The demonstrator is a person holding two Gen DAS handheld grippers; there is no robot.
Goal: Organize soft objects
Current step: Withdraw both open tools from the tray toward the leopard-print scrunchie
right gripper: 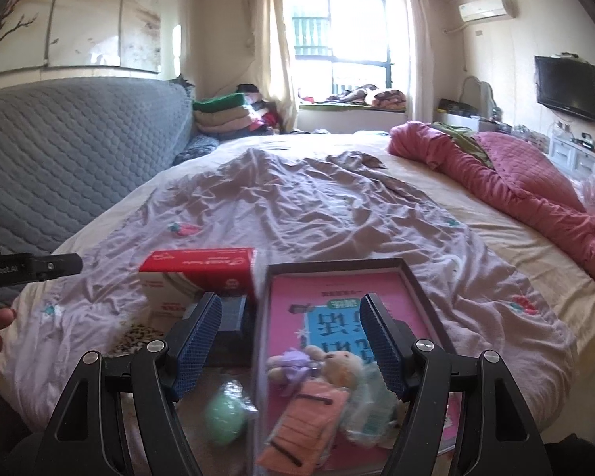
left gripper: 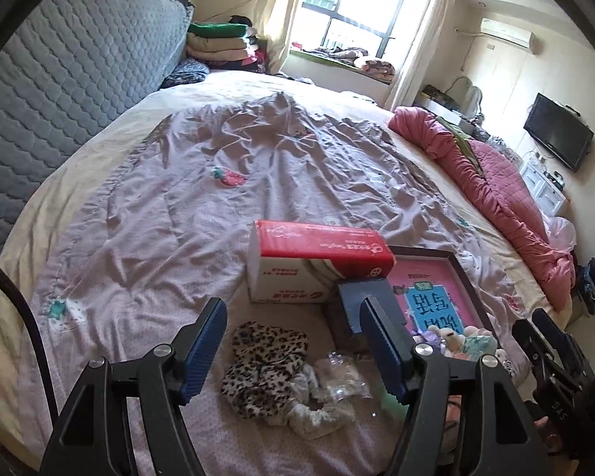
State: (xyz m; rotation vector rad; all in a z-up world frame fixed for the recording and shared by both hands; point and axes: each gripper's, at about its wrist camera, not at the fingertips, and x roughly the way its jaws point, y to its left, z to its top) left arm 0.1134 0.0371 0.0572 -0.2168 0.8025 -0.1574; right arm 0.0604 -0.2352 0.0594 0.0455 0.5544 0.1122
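hovering left gripper (left gripper: 293, 351) wide open over leopard cloth (left gripper: 263, 371) | right gripper (right gripper: 291, 341) wide open, empty

Left gripper (left gripper: 293, 341) and right gripper (right gripper: 291, 335) jaws spread wide.

Lower centre, a leopard-print cloth (left gripper: 263, 373) in tan and black lies on the pale lilac sheet (left gripper: 202, 206) with its pink strawberry motif, beside a red-and-white box (left gripper: 317, 263), a dark-rimmed tray (right gripper: 412, 277) lined pink, a mint-green ball (right gripper: 225, 420), and, right, a rose-pink quilt (right gripper: 535, 182).
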